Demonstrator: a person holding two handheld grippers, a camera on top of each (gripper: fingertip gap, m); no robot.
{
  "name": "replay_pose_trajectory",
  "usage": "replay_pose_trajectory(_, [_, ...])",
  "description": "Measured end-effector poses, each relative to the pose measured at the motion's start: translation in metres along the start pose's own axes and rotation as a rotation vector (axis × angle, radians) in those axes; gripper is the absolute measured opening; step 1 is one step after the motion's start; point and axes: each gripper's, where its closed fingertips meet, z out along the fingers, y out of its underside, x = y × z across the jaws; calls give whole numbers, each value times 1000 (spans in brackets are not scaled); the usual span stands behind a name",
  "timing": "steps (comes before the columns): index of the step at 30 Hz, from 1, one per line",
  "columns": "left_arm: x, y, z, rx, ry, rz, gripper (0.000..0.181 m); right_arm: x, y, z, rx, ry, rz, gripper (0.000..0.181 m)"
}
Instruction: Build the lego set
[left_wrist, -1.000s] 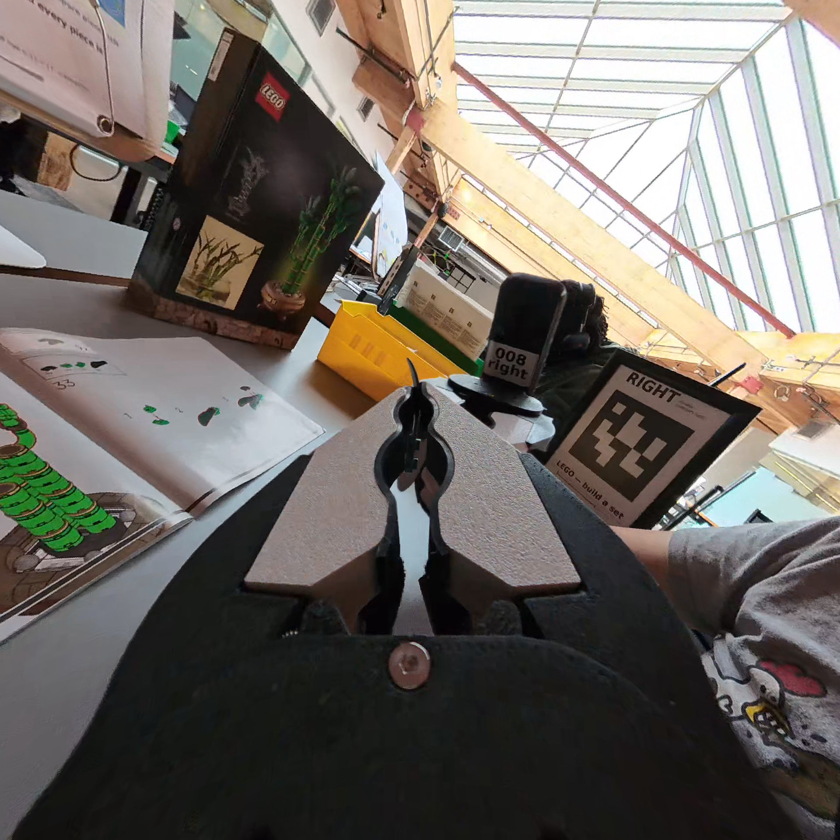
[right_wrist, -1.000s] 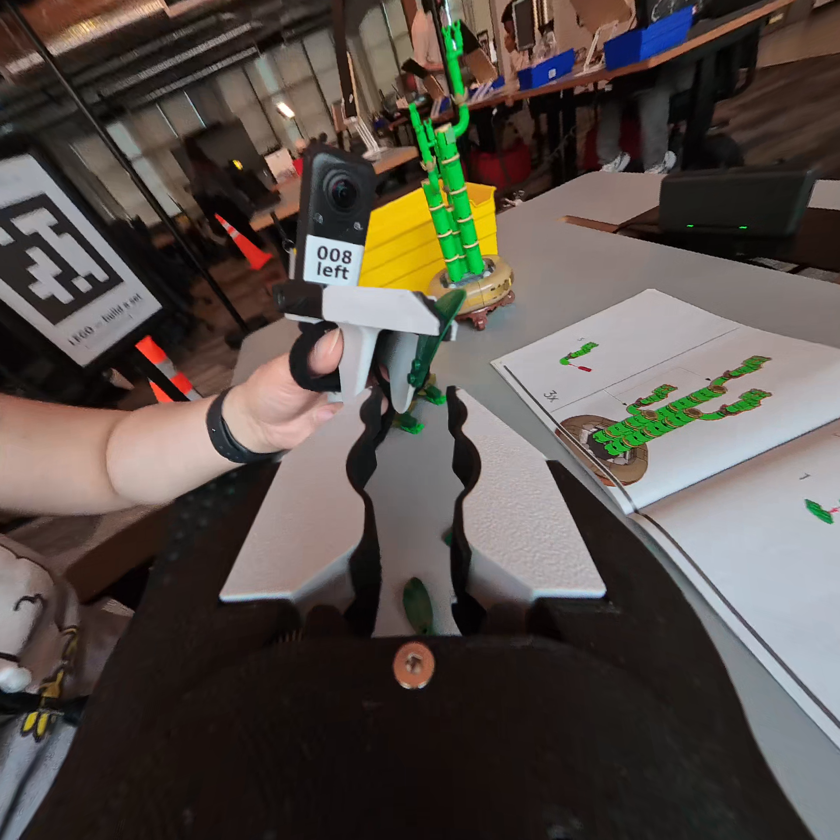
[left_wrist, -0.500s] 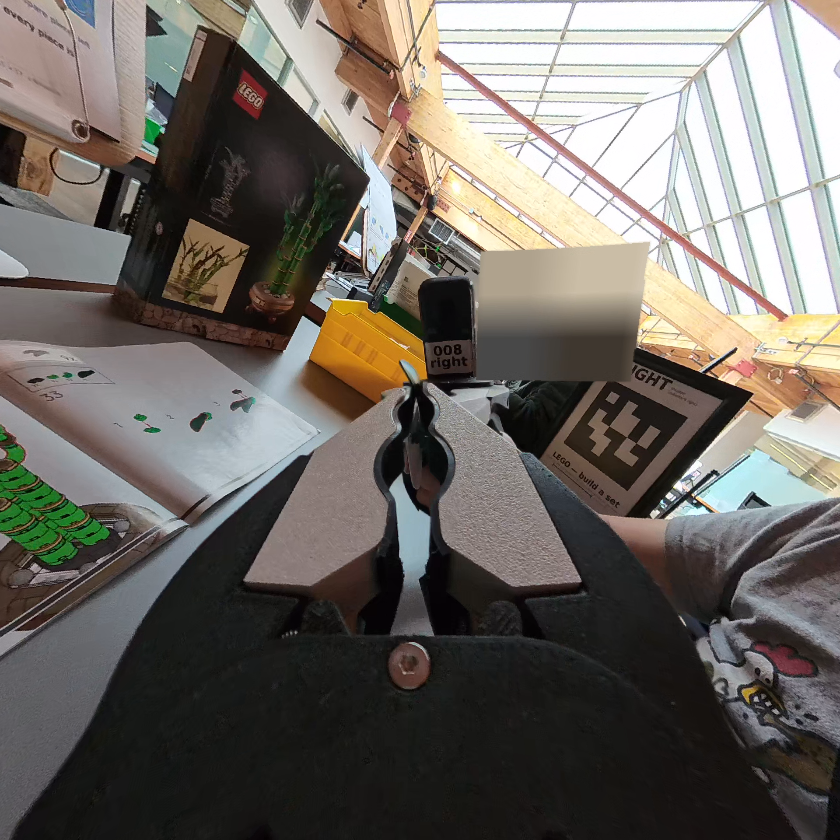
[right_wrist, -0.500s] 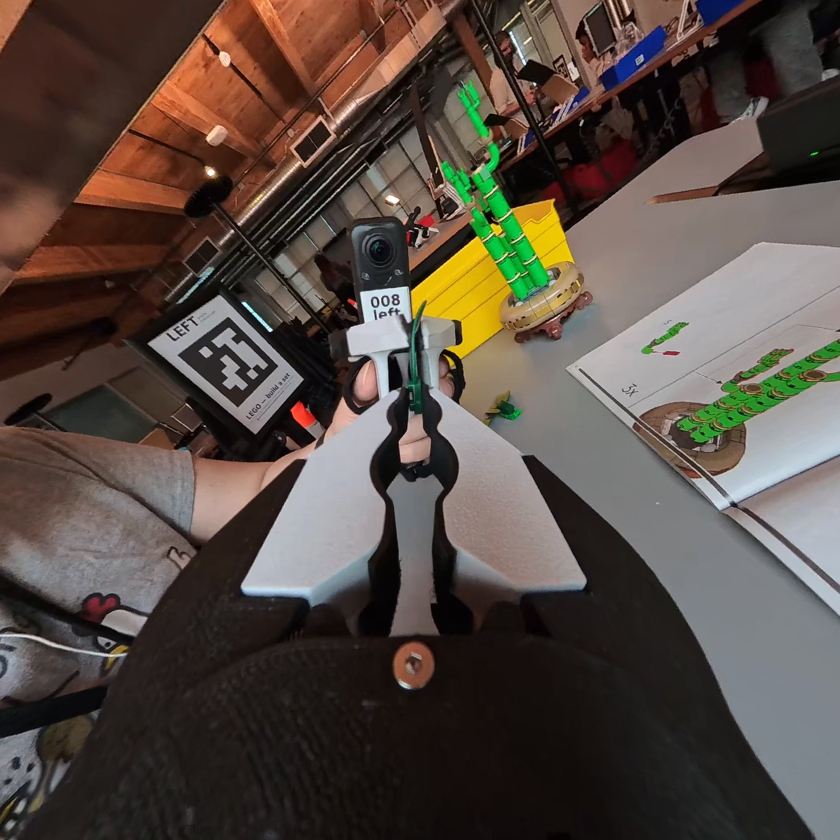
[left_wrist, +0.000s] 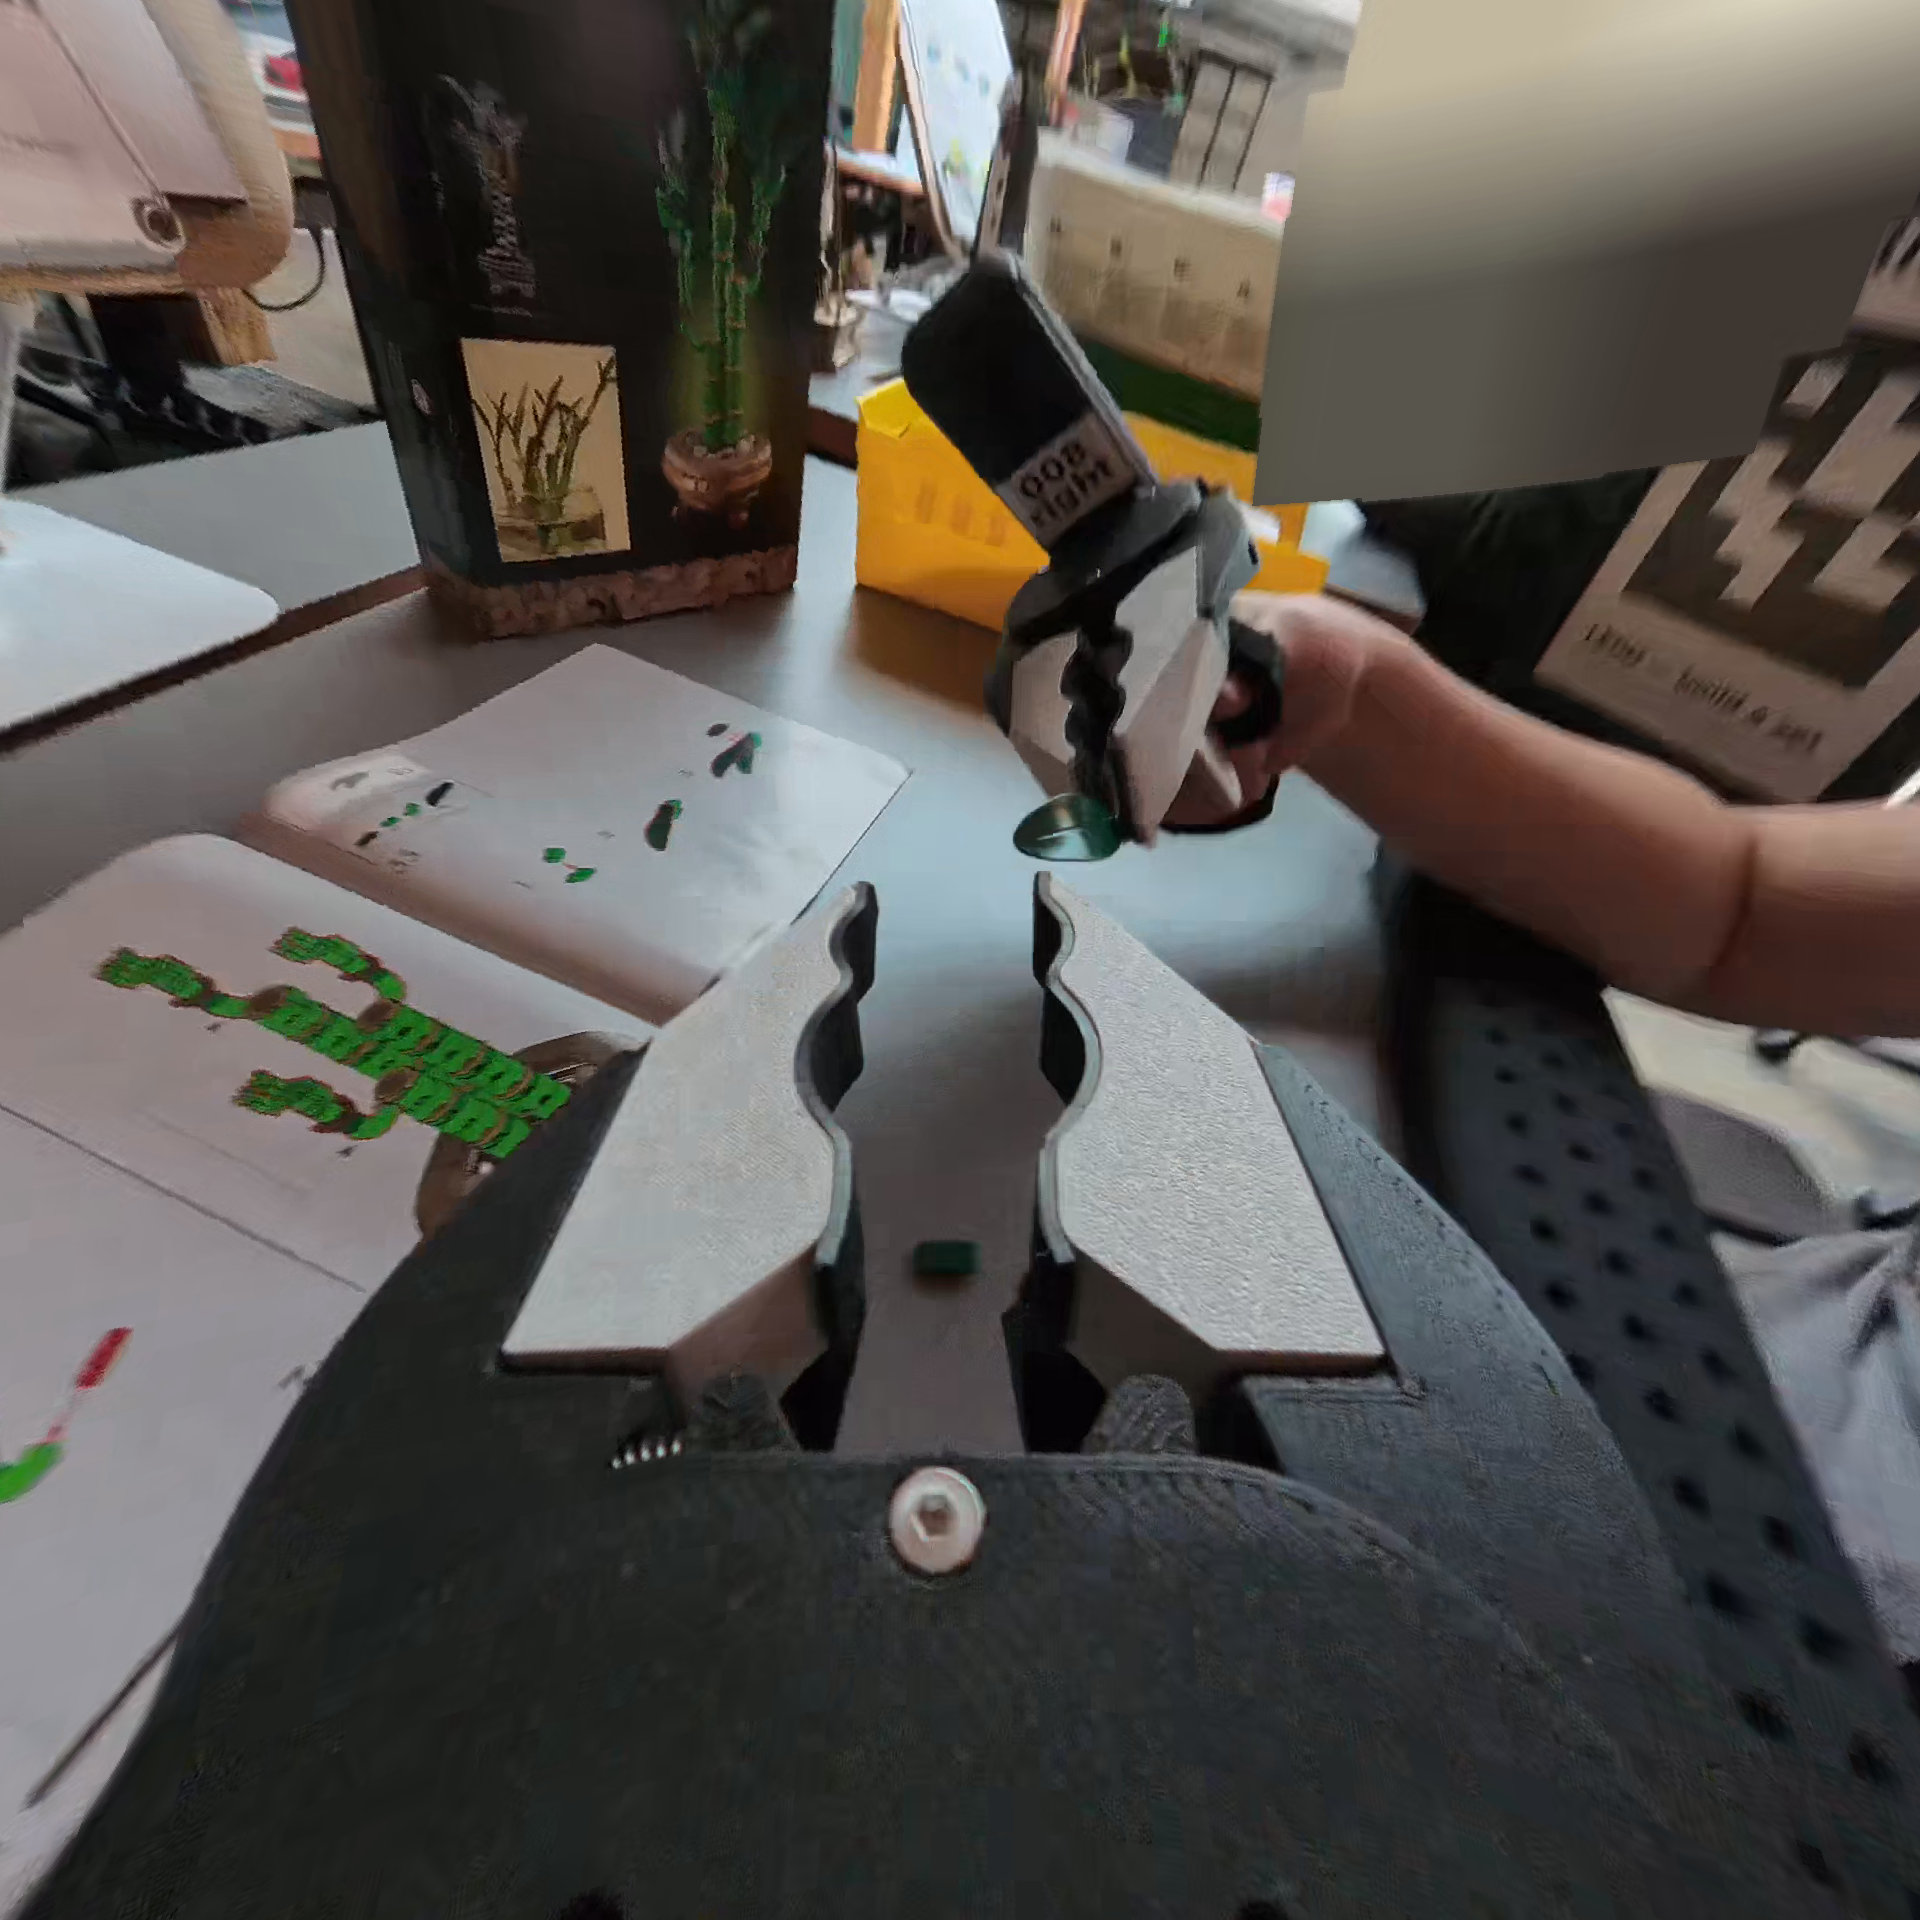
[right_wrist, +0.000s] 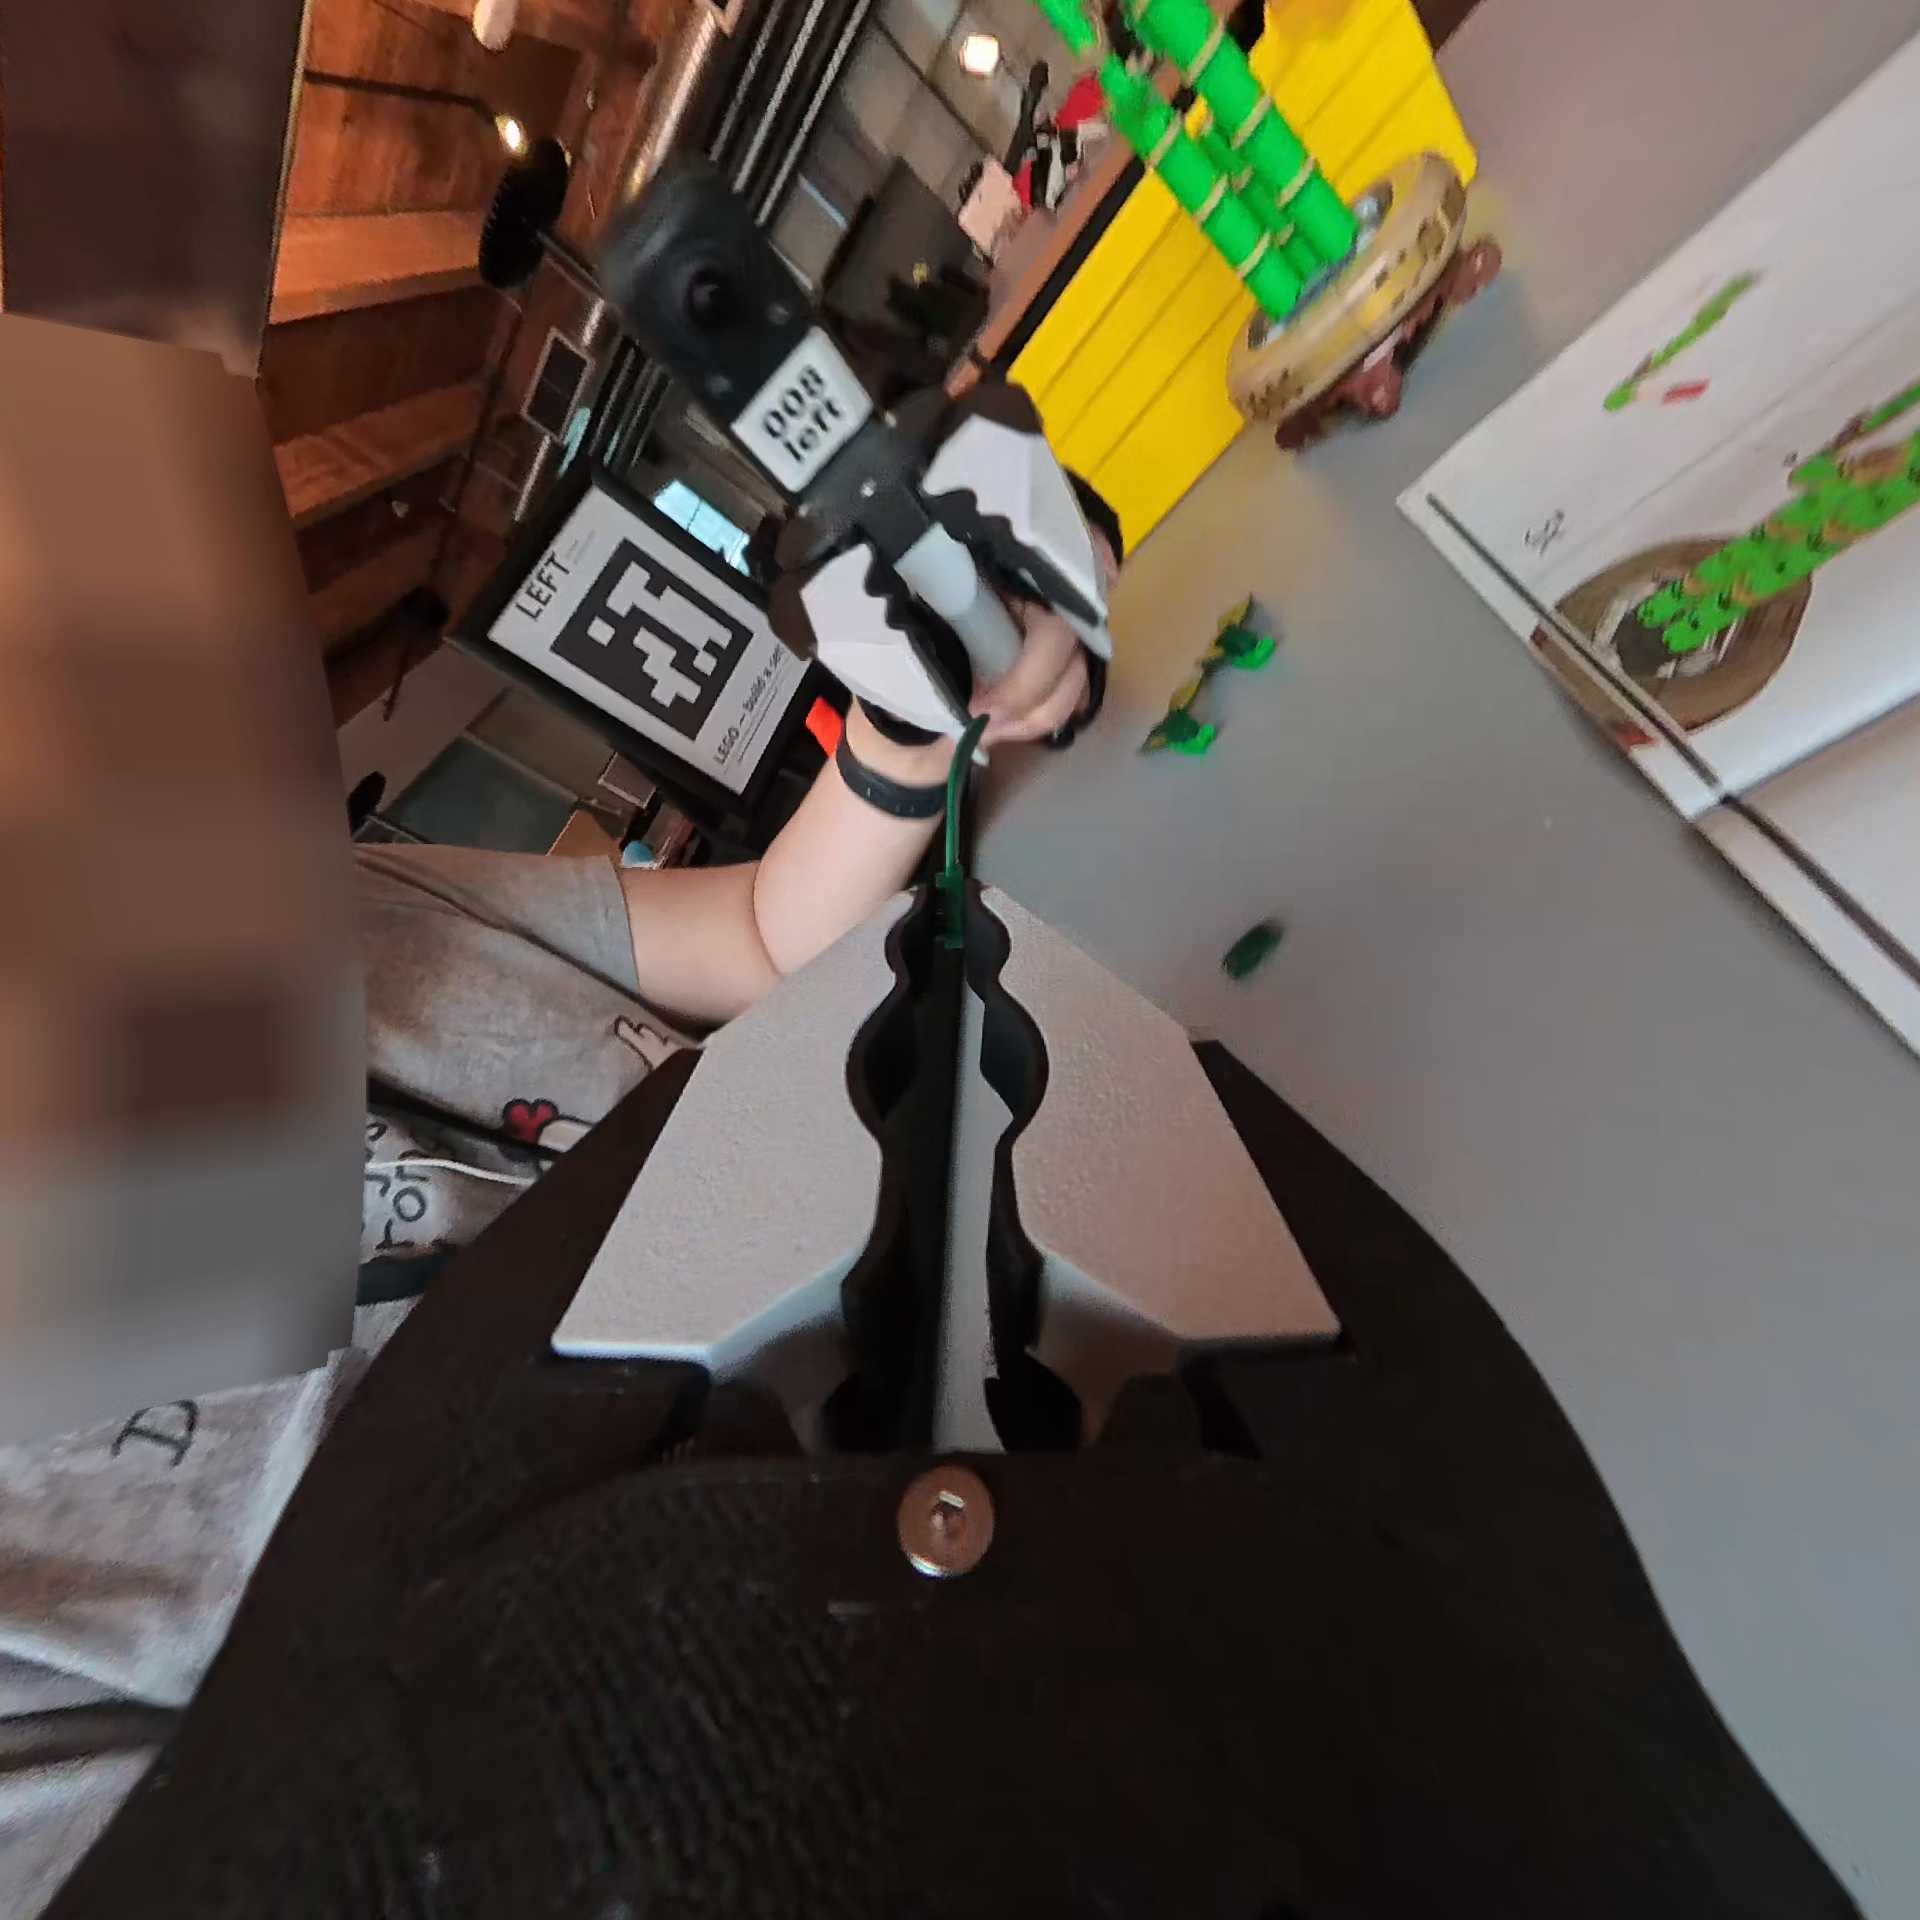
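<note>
Left wrist view, L to R. At 9 o'clock a white board edge (left_wrist: 94, 613) lies on the grey table (left_wrist: 935, 675). The open instruction booklet (left_wrist: 343, 997) spreads from 8 to 10 o'clock, pages printed w/ green bamboo drawings. At 11 o'clock the dark set box (left_wrist: 582, 312) stands upright near the table's far edge. A yellow bin (left_wrist: 935, 520) sits behind it toward 12, partly hidden by the right gripper. Left gripper (left_wrist: 954, 904) is centre frame, jaws spread wide, nothing between them. A small dark green piece (left_wrist: 943, 1258) lies on the table in the gap btwn its fingers, touching neither. At 1 o'clock the right gripper (left_wrist: 1117, 821) points down and pinches a dark green leaf (left_wrist: 1065, 831) at its tip, just above the table. At 3 o'clock a black perforated chair (left_wrist: 1558, 1195); a framed marker sign (left_wrist: 1766, 582) stands behind.

Right wrist view, L to R. Room has wood beams at 11 o'clock and another marker sign (right_wrist: 649, 634) at 10. Right gripper (right_wrist: 953, 904) is closed on the leaf (right_wrist: 961, 800), seen edge-on. Left gripper (right_wrist: 935, 623) hangs beyond at 12, jaws apart. The bamboo model (right_wrist: 1320, 239) stands on its round base at 1 o'clock by the bin (right_wrist: 1132, 343). Loose green pieces (right_wrist: 1216, 686) lie on the table (right_wrist: 1403, 1039); booklet (right_wrist: 1714, 582) at 2-3 o'clock.
</note>
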Motion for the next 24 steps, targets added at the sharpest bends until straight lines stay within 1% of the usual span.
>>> replay_pose_trajectory(3, [16,12,6,-77,-2,227,39,8,16,-3,-88,-3,87,3])
replay_pose_trajectory(6, [30,30,16,-164,20,363,40,17,28,0,-140,0,142,3])
replay_pose_trajectory(9, [39,37,23,-183,42,410,42,21,39,4,-202,6,136,3])
replay_pose_trajectory(12, [45,41,25,-192,62,453,36,19,44,7,-227,-9,153,3])
replay_pose_trajectory(15, [44,51,27,-238,43,524,28,19,50,10,-259,-9,153,3])
replay_pose_trajectory(21, [46,59,29,-270,23,652,17,19,55,10,-276,-37,212,3])
replay_pose_trajectory(24, [45,62,29,-292,10,667,22,19,56,10,-280,-43,233,3])
